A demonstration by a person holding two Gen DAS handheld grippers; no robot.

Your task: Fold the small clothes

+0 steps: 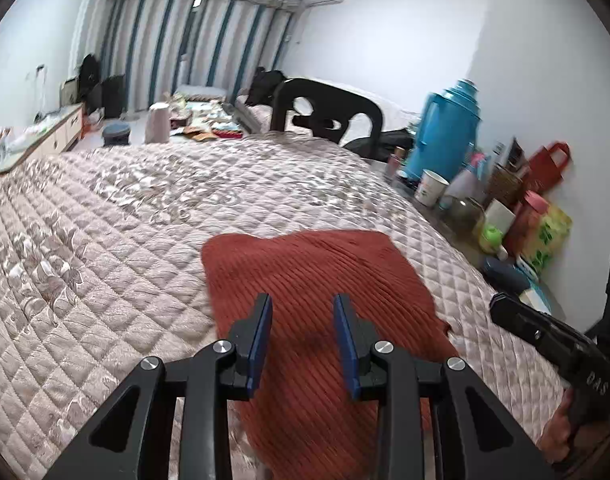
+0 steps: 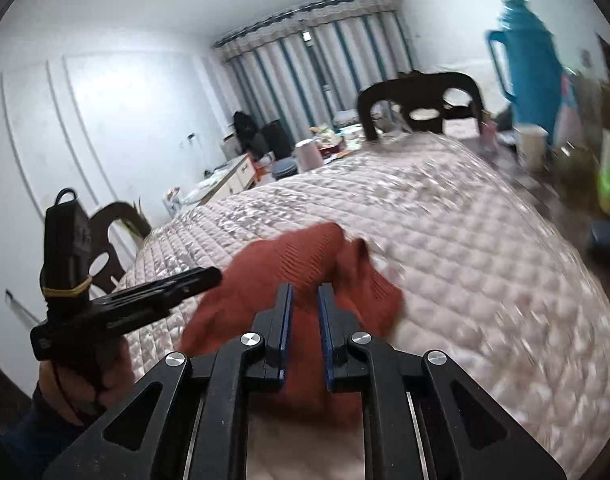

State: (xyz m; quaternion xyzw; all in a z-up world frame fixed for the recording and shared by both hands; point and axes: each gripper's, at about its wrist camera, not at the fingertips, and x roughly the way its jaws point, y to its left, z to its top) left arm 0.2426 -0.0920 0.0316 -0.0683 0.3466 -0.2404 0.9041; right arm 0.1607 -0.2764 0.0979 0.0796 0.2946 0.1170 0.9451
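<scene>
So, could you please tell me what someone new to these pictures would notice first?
The rust-red ribbed cloth stands out at once, lying on the pale quilted bedspread just ahead of both grippers. Next comes the tall blue thermos among the cluttered items at the bed's right edge. In the right wrist view the right gripper has the cloth bunched between its narrowly spaced fingers.

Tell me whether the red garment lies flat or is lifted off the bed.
Partly lifted. In the right wrist view the red garment bunches upward between the right claw pads; in the left wrist view its far part rests on the quilt.
</scene>
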